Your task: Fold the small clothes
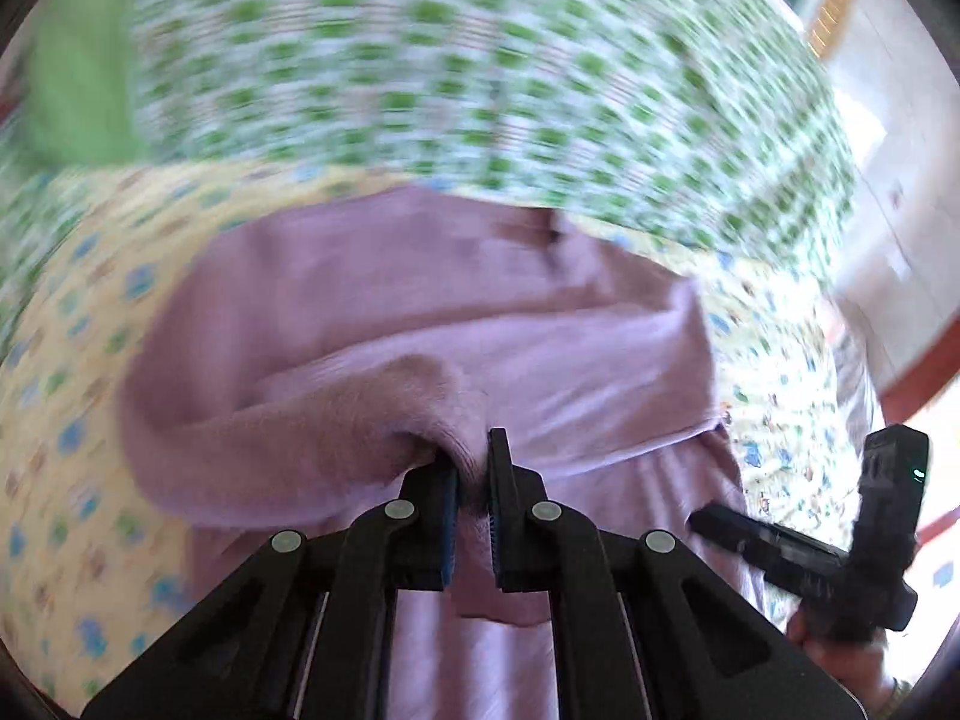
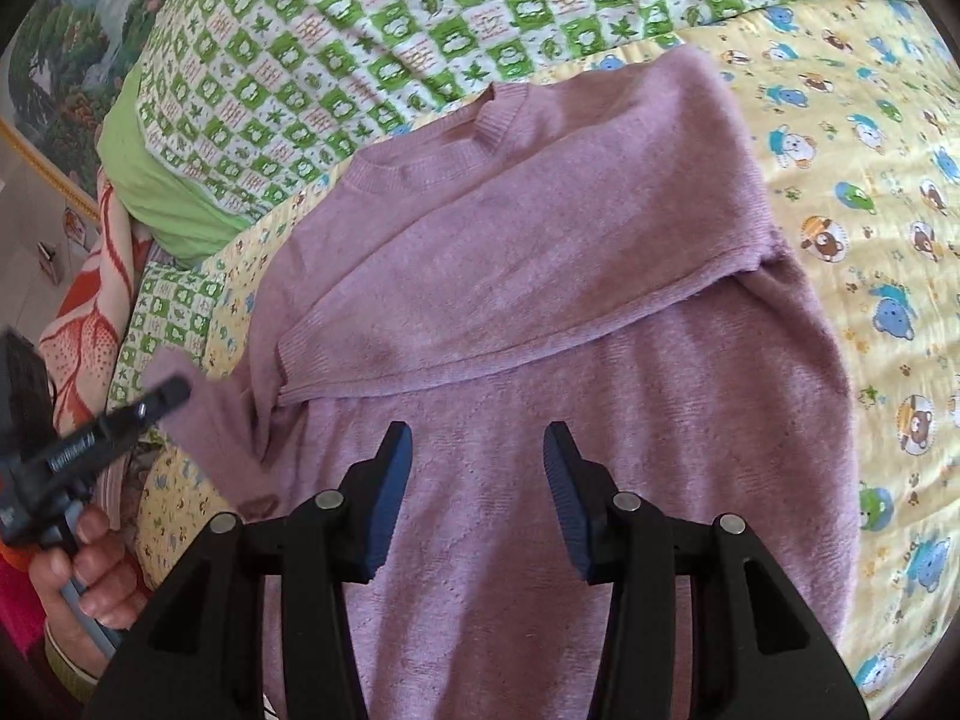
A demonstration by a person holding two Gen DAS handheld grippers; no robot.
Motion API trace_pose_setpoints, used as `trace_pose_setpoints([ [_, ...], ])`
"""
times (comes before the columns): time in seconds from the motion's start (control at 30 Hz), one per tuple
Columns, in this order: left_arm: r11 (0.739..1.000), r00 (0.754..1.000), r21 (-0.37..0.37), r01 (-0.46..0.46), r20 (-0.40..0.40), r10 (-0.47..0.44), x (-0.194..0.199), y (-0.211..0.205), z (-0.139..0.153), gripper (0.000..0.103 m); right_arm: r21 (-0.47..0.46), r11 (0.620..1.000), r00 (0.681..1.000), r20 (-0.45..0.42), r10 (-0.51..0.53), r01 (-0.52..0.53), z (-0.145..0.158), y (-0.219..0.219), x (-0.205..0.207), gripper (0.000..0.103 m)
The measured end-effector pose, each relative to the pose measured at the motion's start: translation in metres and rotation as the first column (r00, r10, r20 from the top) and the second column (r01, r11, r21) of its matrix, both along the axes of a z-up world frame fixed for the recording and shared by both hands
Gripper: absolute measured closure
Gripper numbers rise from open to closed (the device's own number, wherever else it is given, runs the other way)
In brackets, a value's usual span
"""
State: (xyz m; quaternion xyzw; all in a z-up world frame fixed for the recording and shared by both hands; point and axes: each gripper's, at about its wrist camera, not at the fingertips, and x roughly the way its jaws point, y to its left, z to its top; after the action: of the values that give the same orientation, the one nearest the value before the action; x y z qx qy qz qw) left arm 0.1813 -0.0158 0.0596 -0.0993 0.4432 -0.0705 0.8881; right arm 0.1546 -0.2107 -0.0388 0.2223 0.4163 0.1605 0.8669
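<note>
A pink knitted sweater lies front up on a yellow cartoon-print sheet, collar far. One sleeve is folded across the chest. My left gripper is shut on the other sleeve's cuff and holds it raised at the sweater's left side; it also shows in the right wrist view. My right gripper is open and empty, over the sweater's lower body. It shows at the lower right of the left wrist view. The left wrist view is blurred.
A green and white patterned quilt lies beyond the sweater. A plain green pillow and a red-patterned blanket are at the far left. The floor shows past the bed's edge.
</note>
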Motion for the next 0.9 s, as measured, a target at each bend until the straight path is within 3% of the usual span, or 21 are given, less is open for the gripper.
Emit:
trace_pose_setpoints([
  [0.13, 0.995, 0.994, 0.044, 0.089, -0.066, -0.086, 0.051, -0.049, -0.038, 0.093, 0.009, 0.999, 0.999, -0.013, -0.037, 0.037, -0.003, -0.018, 0.001, 0.056],
  [0.27, 0.993, 0.983, 0.024, 0.113, -0.147, -0.109, 0.077, -0.059, -0.072, 0.085, 0.002, 0.998, 0.998, -0.025, -0.057, 0.057, -0.006, -0.03, 0.0, 0.056],
  [0.4, 0.995, 0.984, -0.03, 0.1, -0.143, -0.103, 0.067, -0.045, -0.068, 0.06, -0.004, 0.998, 0.998, -0.034, -0.056, 0.056, -0.011, -0.036, 0.002, 0.056],
  [0.47, 0.993, 0.988, -0.062, 0.096, -0.118, -0.103, 0.049, -0.03, -0.056, 0.059, -0.008, 0.999, 0.998, -0.039, -0.05, 0.05, -0.014, -0.035, 0.004, 0.056],
  [0.57, 0.997, 0.996, -0.065, 0.04, -0.083, -0.046, 0.013, 0.005, -0.039, 0.047, -0.016, 1.0, 0.999, -0.036, -0.016, 0.015, -0.015, -0.025, 0.011, 0.056],
  [0.6, 0.998, 0.997, -0.057, 0.015, -0.072, -0.019, 0.002, 0.018, -0.036, 0.042, -0.022, 1.0, 1.0, -0.024, 0.002, -0.003, -0.013, -0.02, 0.013, 0.056],
  [0.73, 0.989, 0.987, 0.077, -0.127, -0.087, 0.134, -0.034, 0.067, -0.052, 0.041, -0.098, 0.989, 0.993, 0.031, 0.114, -0.11, -0.005, 0.014, 0.025, 0.056],
  [0.9, 0.966, 0.959, 0.178, -0.187, -0.182, 0.219, -0.038, 0.098, -0.094, 0.041, -0.295, 0.922, 0.955, 0.078, 0.286, -0.252, -0.005, 0.077, 0.046, 0.056],
])
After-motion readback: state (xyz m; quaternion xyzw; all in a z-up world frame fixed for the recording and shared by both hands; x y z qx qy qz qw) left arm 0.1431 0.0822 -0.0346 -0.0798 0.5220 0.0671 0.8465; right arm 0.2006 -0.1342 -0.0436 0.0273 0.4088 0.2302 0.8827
